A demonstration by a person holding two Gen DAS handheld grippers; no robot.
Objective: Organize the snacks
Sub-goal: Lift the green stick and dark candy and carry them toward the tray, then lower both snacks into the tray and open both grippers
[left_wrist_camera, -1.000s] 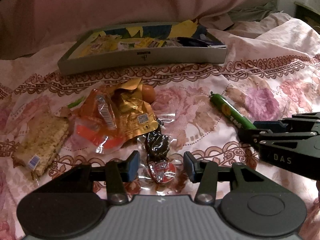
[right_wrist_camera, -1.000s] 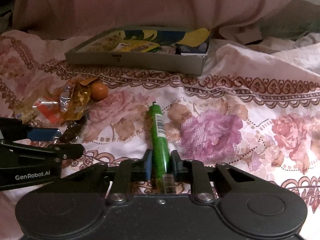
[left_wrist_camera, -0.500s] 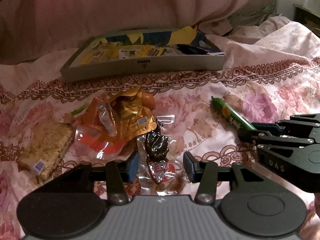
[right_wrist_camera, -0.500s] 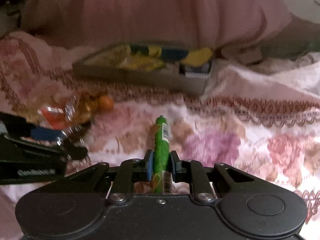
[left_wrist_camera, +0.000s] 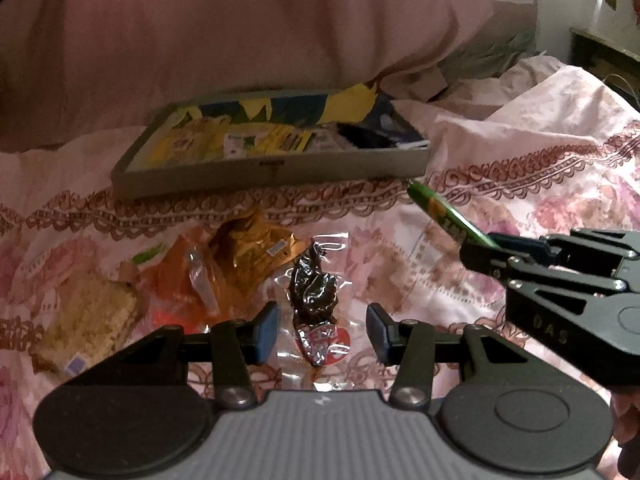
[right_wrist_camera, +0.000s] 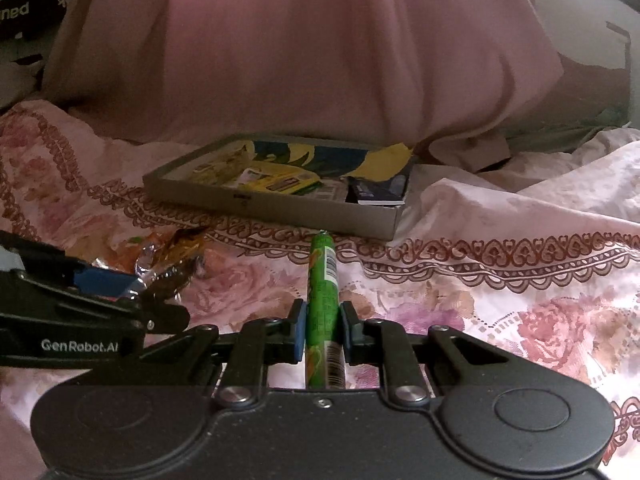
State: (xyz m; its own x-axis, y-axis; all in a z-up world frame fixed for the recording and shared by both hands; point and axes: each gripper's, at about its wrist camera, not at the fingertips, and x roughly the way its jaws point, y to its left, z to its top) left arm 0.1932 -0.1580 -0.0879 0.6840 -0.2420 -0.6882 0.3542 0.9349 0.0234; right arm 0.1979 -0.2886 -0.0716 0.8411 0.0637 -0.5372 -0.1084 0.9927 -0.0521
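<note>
— What's spread out there?

— A big pink pillow (right_wrist_camera: 320,48) at the back of the bed (right_wrist_camera: 500,248), and in front of it a shallow grey box (right_wrist_camera: 272,204) partly filled with packets.

— And the grippers?

— The right gripper (right_wrist_camera: 322,330) has its jaws pinching a green snack stick (right_wrist_camera: 323,280), its tip near the box wall. The left gripper (left_wrist_camera: 321,330) has its jaws spread either side of a dark clear-wrapped snack (left_wrist_camera: 314,286), not pressing it. An orange wrapper (left_wrist_camera: 192,276) and a gold wrapper (left_wrist_camera: 252,252) lie just beside.
</note>
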